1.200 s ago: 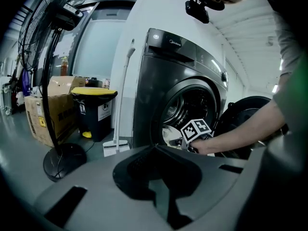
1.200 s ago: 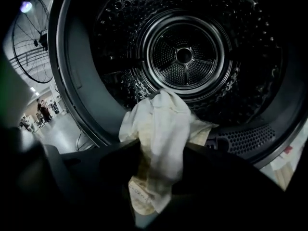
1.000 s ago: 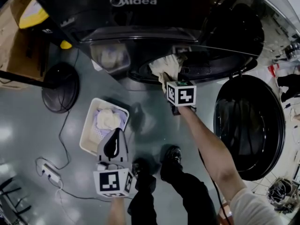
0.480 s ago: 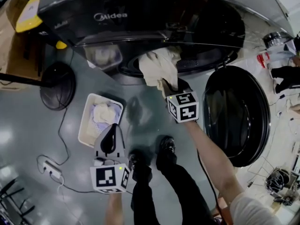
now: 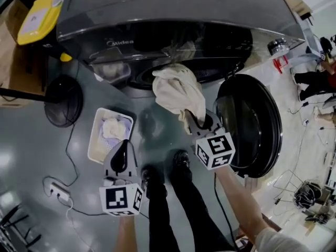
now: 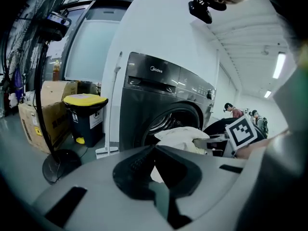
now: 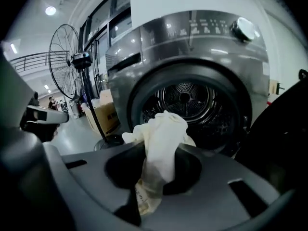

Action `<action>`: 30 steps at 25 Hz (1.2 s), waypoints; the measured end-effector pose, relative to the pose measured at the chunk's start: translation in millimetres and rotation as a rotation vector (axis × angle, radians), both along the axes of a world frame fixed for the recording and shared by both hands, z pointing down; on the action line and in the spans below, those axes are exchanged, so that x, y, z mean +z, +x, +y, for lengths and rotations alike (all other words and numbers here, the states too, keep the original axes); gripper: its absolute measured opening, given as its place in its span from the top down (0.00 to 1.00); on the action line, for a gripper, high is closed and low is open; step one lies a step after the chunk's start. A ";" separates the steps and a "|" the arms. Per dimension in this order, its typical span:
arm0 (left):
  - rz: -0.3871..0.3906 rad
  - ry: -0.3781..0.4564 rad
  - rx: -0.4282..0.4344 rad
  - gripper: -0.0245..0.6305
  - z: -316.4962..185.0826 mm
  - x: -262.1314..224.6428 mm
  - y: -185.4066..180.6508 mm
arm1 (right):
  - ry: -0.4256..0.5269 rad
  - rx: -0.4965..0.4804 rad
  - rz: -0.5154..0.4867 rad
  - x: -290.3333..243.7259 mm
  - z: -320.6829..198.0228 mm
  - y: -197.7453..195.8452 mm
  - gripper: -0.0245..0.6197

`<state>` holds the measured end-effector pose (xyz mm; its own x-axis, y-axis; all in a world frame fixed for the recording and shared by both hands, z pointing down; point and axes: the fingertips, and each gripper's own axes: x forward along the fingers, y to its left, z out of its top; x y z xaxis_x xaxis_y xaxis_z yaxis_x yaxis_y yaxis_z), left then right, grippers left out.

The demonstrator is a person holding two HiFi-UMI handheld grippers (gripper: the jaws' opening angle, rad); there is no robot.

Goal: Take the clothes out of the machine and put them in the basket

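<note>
Head view: basket (image 5: pixel 94 140) holds pale clothes (image 5: pixel 112 128); right hand-held gripper (image 5: pixel 198 121) clamps cream garment (image 5: pixel 176 91).

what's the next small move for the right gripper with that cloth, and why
Probably swing the right gripper left and down toward the basket. Its jaws are clamped on the cream cloth, which looks fully out of the washing machine, and the basket sits on the floor to the left.
</note>
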<state>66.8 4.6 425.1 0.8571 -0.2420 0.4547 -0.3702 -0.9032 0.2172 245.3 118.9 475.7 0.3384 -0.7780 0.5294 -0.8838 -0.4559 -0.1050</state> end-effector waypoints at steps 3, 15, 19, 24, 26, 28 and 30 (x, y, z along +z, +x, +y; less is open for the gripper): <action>0.006 0.005 -0.009 0.93 0.4 -16.7 -3.7 | 0.010 -0.019 0.013 -30.1 12.1 -14.5 0.82; 0.017 0.003 -0.133 0.93 -8.6 -54.4 -48.2 | 0.054 -0.183 0.070 -125.2 17.2 -77.3 0.82; 0.014 -0.001 -0.214 0.94 -22.7 -60.0 -86.4 | 0.098 -0.269 0.079 -154.6 -11.6 -111.4 0.82; 0.004 -0.004 -0.353 0.93 -47.7 -56.7 -146.2 | 0.172 -0.444 0.098 -186.4 -68.5 -169.8 0.82; 0.001 0.004 -0.402 0.93 -54.4 -58.0 -167.6 | 0.205 -0.505 0.096 -195.7 -88.3 -192.1 0.82; 0.003 0.010 -0.443 0.93 -58.9 -60.8 -189.9 | 0.237 -0.549 0.084 -202.9 -105.6 -214.6 0.82; 0.005 0.016 -0.489 0.93 -64.0 -62.5 -218.5 | 0.250 -0.597 0.065 -205.1 -123.4 -242.9 0.82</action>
